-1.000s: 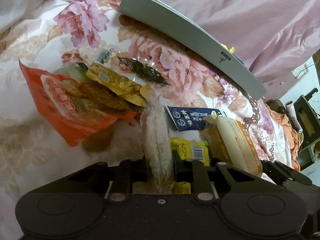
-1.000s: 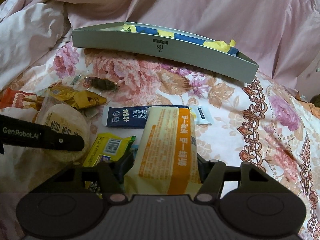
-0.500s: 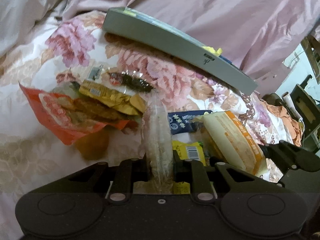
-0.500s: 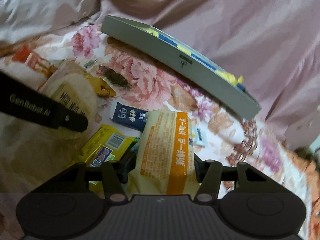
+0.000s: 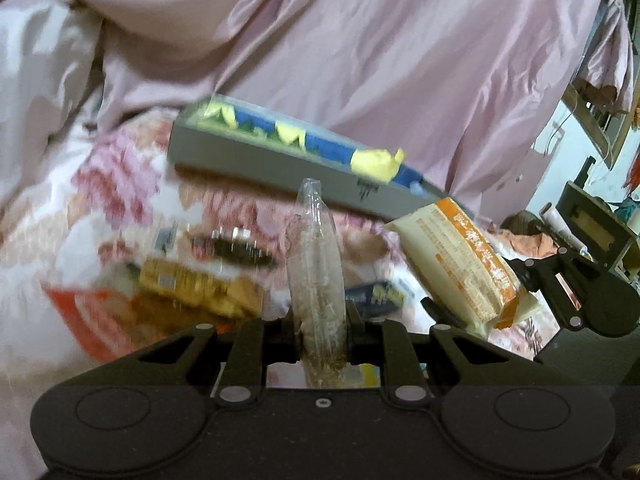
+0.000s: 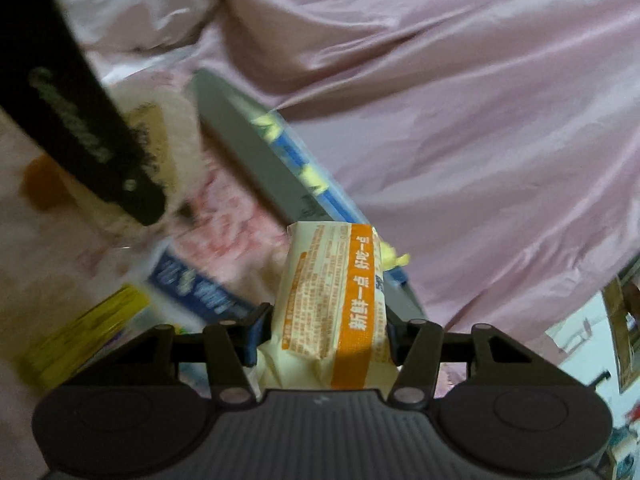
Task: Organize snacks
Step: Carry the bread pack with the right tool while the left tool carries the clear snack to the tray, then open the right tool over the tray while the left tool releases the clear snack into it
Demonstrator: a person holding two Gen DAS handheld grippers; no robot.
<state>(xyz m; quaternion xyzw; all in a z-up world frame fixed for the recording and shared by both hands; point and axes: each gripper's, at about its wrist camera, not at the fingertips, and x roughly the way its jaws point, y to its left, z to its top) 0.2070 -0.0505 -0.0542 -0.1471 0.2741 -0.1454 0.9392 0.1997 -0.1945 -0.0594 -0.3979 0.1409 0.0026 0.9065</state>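
My left gripper (image 5: 320, 320) is shut on a clear-wrapped round cake packet (image 5: 316, 264), held edge-on and lifted off the bed. My right gripper (image 6: 328, 328) is shut on a cream and orange bread packet (image 6: 336, 300); the same bread packet (image 5: 460, 264) shows at the right of the left wrist view, raised in the air. Ahead lies a long grey box (image 5: 288, 160) with yellow and blue packets inside; the grey box (image 6: 256, 168) also runs diagonally in the right wrist view. Loose snacks lie below: an orange bag (image 5: 92, 312), a yellow packet (image 5: 192, 284), a dark blue sachet (image 6: 192, 284).
A floral bedspread (image 5: 120, 184) carries everything, with a rumpled pink quilt (image 5: 380, 60) behind the box. A yellow-green packet (image 6: 84, 332) lies at lower left in the right wrist view. Furniture and clutter (image 5: 592, 224) stand off the bed's right side.
Both grippers have risen off the bed with their packets and swung toward the grey box. The loose snacks have dropped lower in view and blurred.
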